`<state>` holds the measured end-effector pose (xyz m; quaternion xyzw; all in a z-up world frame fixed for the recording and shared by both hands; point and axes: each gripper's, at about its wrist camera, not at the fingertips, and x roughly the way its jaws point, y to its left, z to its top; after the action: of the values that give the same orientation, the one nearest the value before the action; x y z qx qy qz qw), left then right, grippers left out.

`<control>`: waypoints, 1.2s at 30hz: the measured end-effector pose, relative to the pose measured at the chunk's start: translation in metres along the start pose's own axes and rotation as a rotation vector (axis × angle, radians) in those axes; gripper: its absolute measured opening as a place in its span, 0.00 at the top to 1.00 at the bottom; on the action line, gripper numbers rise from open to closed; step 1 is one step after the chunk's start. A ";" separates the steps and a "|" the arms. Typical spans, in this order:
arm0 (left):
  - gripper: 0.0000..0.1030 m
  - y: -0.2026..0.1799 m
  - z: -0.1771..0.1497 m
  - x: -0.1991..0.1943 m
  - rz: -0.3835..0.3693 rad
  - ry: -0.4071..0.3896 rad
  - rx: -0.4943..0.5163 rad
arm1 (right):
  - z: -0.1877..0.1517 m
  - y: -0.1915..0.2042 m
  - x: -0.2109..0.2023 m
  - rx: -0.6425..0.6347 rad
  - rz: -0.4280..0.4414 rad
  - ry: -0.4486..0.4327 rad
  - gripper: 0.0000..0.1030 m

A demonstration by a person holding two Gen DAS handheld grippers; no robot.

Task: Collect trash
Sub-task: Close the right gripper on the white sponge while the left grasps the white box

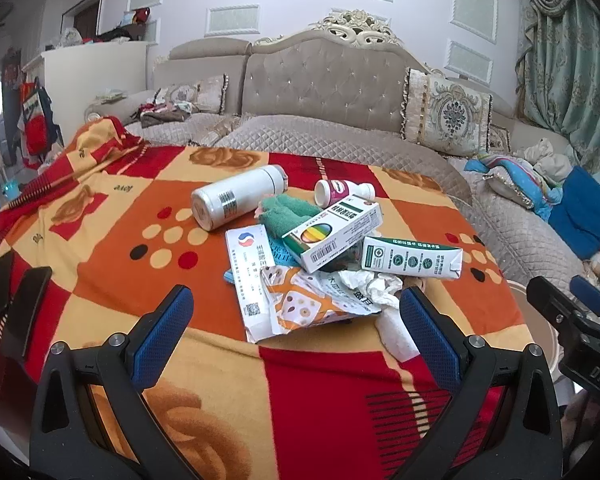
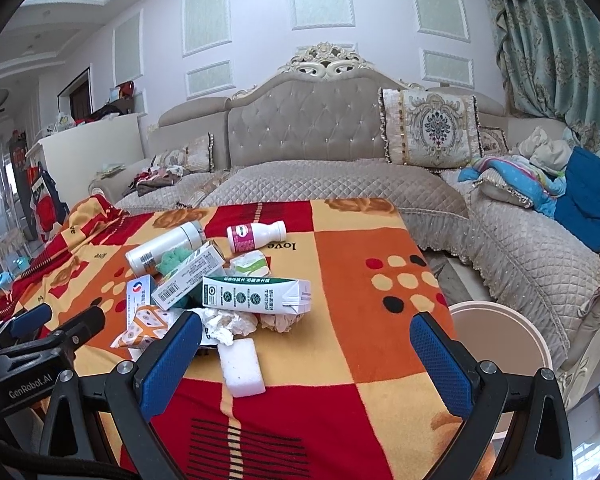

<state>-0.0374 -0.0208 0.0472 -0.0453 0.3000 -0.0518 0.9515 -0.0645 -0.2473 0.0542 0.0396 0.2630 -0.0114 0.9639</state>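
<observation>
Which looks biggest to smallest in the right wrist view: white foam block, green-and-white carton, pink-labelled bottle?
1. Green-and-white carton
2. White foam block, though it is nearest the camera, so unsure
3. Pink-labelled bottle, farthest

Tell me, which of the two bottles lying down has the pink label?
The small bottle, farther back near the word "love" on the blanket, has the pink label. The big white bottle has only a grey printed patch.

Blanket [image 1: 324,400] red-orange-cream checks, dots; carton [image 2: 256,294] green-white; sponge [image 2: 242,368] white; gripper pads [image 1: 164,332] blue.
</observation>
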 end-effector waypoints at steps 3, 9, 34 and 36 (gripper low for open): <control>0.01 0.012 -0.004 0.003 -0.003 0.020 0.007 | -0.003 0.000 0.009 -0.016 0.013 0.048 0.00; 0.01 0.036 -0.016 0.014 -0.008 0.087 0.041 | -0.017 -0.001 0.034 -0.021 0.041 0.151 0.00; 0.01 0.075 0.023 0.098 0.028 0.226 -0.029 | -0.034 0.013 0.097 -0.055 0.196 0.370 0.00; 0.01 0.078 0.025 0.109 0.038 0.245 -0.038 | -0.038 0.018 0.103 -0.067 0.206 0.381 0.00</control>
<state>0.0717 0.0445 -0.0035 -0.0509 0.4159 -0.0330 0.9074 0.0061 -0.2259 -0.0298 0.0356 0.4351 0.1036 0.8937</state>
